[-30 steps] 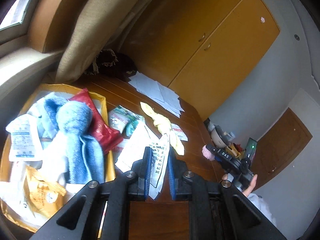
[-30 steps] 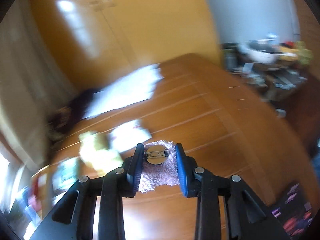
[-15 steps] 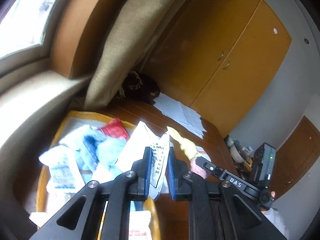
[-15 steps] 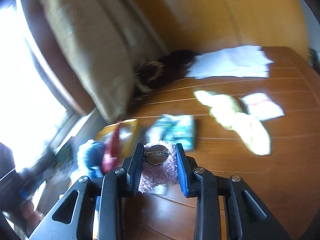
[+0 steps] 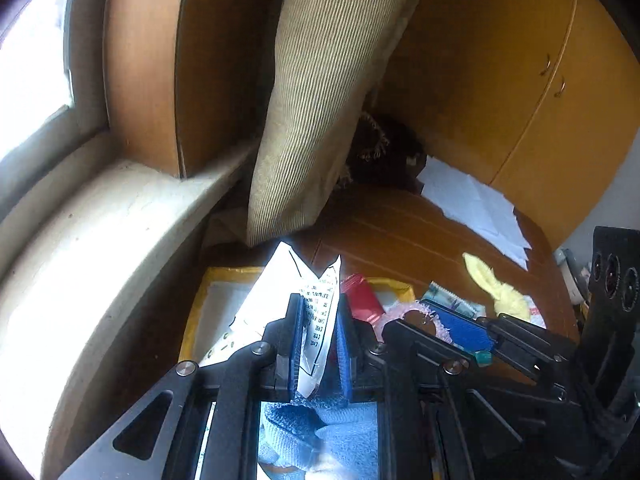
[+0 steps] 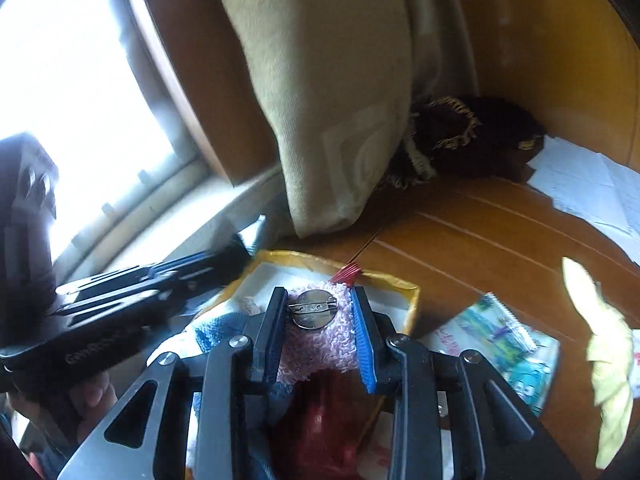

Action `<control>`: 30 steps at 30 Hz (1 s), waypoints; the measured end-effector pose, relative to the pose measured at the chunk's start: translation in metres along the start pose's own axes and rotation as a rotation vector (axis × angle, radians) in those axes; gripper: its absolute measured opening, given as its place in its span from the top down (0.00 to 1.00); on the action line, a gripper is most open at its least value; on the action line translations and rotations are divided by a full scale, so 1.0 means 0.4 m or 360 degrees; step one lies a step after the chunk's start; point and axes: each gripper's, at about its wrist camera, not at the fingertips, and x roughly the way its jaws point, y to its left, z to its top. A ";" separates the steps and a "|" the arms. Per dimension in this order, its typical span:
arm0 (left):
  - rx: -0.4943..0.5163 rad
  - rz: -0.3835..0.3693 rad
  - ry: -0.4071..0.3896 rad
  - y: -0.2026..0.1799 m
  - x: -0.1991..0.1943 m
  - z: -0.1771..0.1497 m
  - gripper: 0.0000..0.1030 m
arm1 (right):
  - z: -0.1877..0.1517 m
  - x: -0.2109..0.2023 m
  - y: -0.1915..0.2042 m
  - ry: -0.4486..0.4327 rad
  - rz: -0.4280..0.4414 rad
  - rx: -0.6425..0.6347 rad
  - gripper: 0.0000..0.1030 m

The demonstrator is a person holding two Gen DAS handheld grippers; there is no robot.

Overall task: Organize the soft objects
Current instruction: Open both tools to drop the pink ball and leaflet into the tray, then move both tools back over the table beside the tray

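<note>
Gripping: left tongs (image 5: 318, 344) a white packet (image 5: 316, 300), right tongs (image 6: 320, 336) a pink brooch (image 6: 320, 340).

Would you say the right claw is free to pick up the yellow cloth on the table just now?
Probably not: the right claw is already shut on a pink fuzzy brooch, while the yellow cloth lies off to its side.

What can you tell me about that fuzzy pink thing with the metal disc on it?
The pink brooch is a small pad of looped, fluffy yarn with a round silver disc and pin clasp on the side facing the camera. The right gripper clamps it between blue-padded fingers, held up over the yellow tray, above a red packet and a blue cloth. In the left wrist view only its frilly pink edge shows.
</note>
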 end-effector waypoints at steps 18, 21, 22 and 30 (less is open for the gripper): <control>-0.0092 0.0063 -0.0112 -0.013 -0.077 -0.087 0.29 | -0.082 -0.086 -0.045 -0.0002 0.0068 0.0187 0.39; -0.0046 0.0107 -0.0225 -0.065 -0.134 -0.119 0.24 | -0.108 -0.151 -0.084 -0.0065 0.0119 0.0295 0.32; -0.0034 0.0123 -0.0261 -0.084 -0.151 -0.133 0.24 | -0.117 -0.168 -0.097 -0.0081 0.0123 0.0333 0.31; 0.0025 0.0096 -0.0465 -0.227 -0.242 -0.234 0.23 | -0.238 -0.276 -0.220 -0.0161 0.0085 0.0536 0.29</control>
